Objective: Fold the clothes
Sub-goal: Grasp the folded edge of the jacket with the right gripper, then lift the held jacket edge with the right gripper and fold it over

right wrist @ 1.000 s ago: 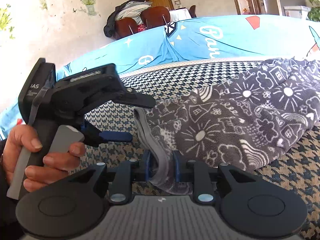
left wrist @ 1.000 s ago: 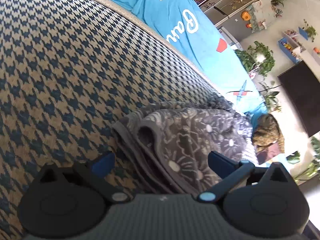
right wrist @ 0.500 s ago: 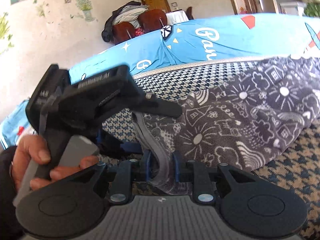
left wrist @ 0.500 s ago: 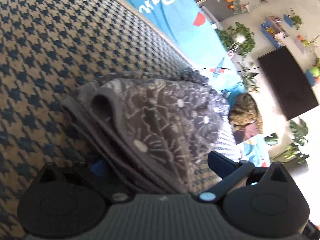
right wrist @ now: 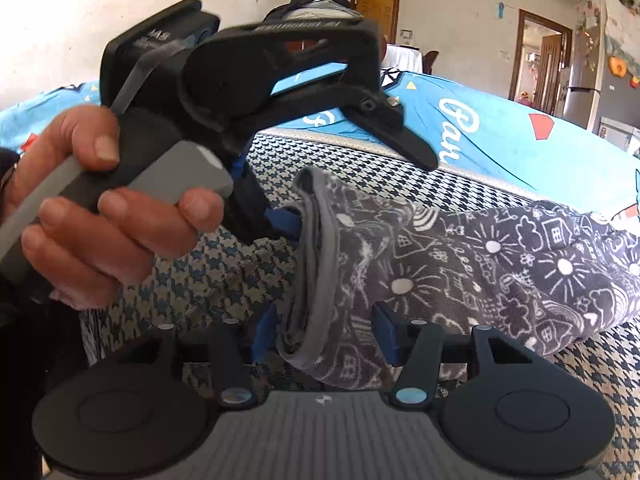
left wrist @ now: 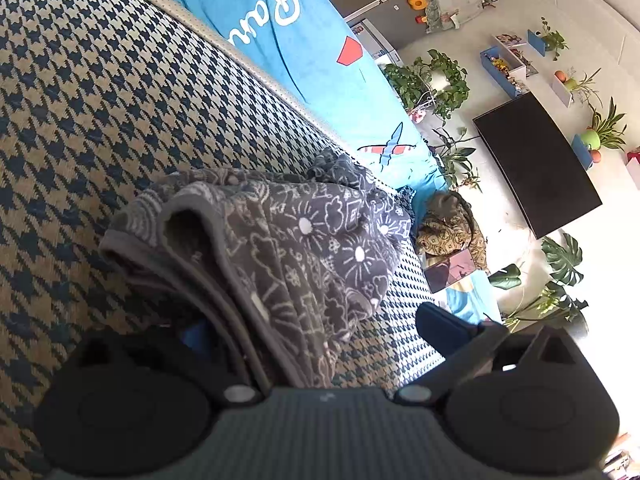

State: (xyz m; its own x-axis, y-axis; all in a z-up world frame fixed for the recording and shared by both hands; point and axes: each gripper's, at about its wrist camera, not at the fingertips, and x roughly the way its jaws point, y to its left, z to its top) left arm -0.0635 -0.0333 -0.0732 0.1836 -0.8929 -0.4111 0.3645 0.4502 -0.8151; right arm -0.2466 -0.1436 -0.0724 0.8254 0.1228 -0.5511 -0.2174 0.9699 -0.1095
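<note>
Soft cloth against matt black plastic

Fleecy, napped cloth on the grey printed garment (right wrist: 480, 272), with a smoother ribbed hem; coarse woven houndstooth fabric on the couch cover (left wrist: 100, 92); smooth, thin blue sheet (left wrist: 288, 28) with flat printed lettering; matt black plastic with blue rubbery pads on the right gripper (right wrist: 324, 336) and the left gripper (left wrist: 320, 328); glossy dark TV screen (left wrist: 536, 168).

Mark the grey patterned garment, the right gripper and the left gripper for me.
grey patterned garment (right wrist: 500, 272): right wrist view, on its printed top face.
right gripper (right wrist: 324, 336): right wrist view, midway between its blue pads.
left gripper (right wrist: 344, 188): right wrist view, between its two fingertips.
</note>
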